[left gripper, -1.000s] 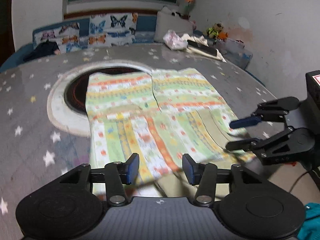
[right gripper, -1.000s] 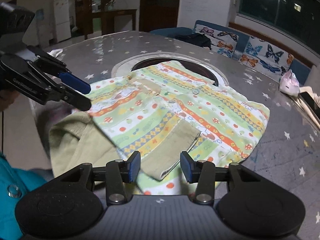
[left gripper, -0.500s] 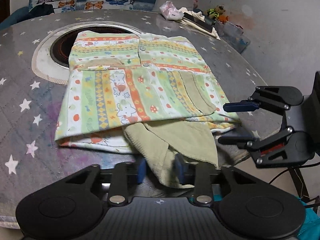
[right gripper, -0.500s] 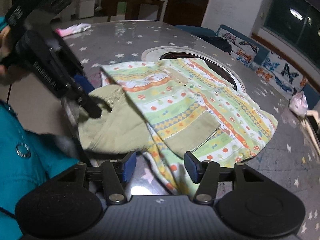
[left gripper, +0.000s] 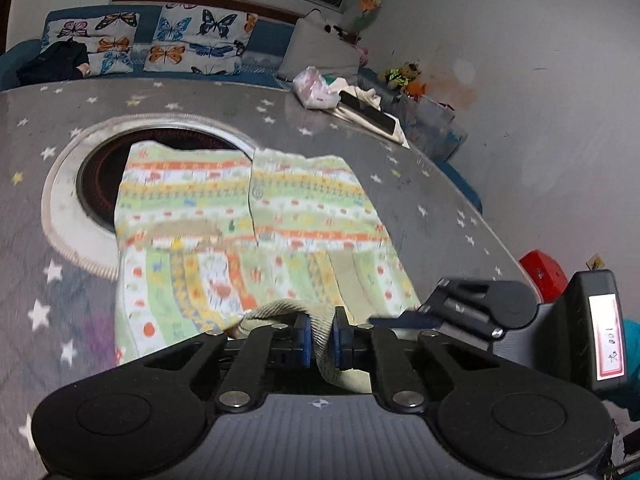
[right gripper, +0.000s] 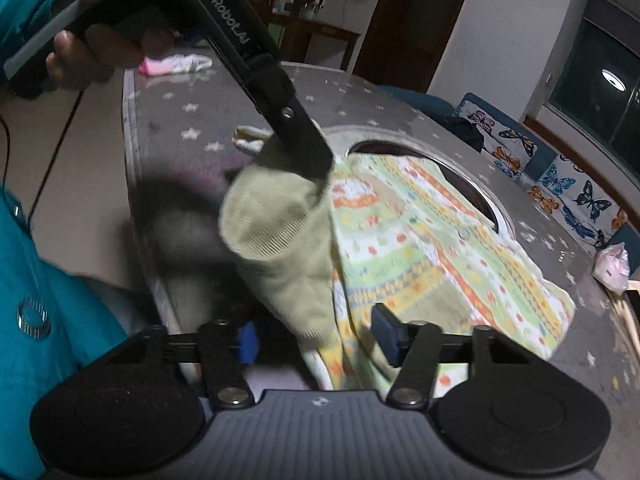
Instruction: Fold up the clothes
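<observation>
Pinching the olive ribbed collar [left gripper: 320, 334], the left gripper [left gripper: 321, 338] jaws have just closed; right gripper [right gripper: 316, 340] jaws gape half-wide, empty; the patterned shirt [left gripper: 256, 232] remains partly folded.

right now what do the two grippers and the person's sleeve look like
Both grippers are black with blue finger pads. The left gripper carries white "GenRobotAI" lettering along its arm; the right gripper has a ribbed grey base. The sleeve is teal.
</observation>
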`<act>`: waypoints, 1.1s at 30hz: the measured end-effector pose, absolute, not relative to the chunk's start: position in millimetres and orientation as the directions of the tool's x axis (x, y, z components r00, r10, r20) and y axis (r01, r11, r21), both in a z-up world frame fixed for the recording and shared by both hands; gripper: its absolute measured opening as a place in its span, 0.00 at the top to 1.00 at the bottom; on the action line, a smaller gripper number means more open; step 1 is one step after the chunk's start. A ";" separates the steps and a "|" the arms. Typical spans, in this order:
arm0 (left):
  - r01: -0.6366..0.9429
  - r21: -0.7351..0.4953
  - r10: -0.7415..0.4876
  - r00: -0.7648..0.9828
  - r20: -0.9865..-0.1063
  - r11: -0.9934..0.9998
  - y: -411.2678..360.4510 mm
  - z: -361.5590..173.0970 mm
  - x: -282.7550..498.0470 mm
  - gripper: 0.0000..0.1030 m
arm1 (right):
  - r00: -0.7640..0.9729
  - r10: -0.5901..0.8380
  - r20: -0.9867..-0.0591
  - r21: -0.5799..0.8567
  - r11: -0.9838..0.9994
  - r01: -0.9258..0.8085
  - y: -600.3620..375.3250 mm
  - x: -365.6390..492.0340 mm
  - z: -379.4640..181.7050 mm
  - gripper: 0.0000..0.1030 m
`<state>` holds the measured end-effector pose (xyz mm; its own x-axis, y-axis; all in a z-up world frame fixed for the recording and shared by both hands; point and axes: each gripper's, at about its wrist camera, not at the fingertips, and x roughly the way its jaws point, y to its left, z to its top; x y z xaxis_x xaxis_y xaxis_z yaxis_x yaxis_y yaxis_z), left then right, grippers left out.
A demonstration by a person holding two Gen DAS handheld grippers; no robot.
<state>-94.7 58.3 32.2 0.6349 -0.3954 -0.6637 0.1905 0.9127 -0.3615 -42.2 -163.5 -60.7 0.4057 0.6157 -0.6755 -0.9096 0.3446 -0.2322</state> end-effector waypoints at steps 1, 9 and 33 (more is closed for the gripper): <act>0.195 -0.358 -0.395 0.637 -0.662 0.913 59.2 32.7 -94.0 0.89 | 0.402 0.618 -0.676 -0.211 0.360 -0.909 -161.8 -37.3 -59.7 0.66; 0.257 -0.156 -0.296 0.717 -0.631 0.954 66.4 38.9 -123.1 0.41 | 0.369 0.643 -0.671 0.005 0.502 -0.865 -172.0 10.1 -40.7 0.85; 0.370 0.313 -0.142 0.812 -0.566 0.875 50.0 -18.4 -134.1 0.91 | 0.386 0.670 -0.634 0.113 0.574 -0.811 -180.0 20.5 -17.8 0.91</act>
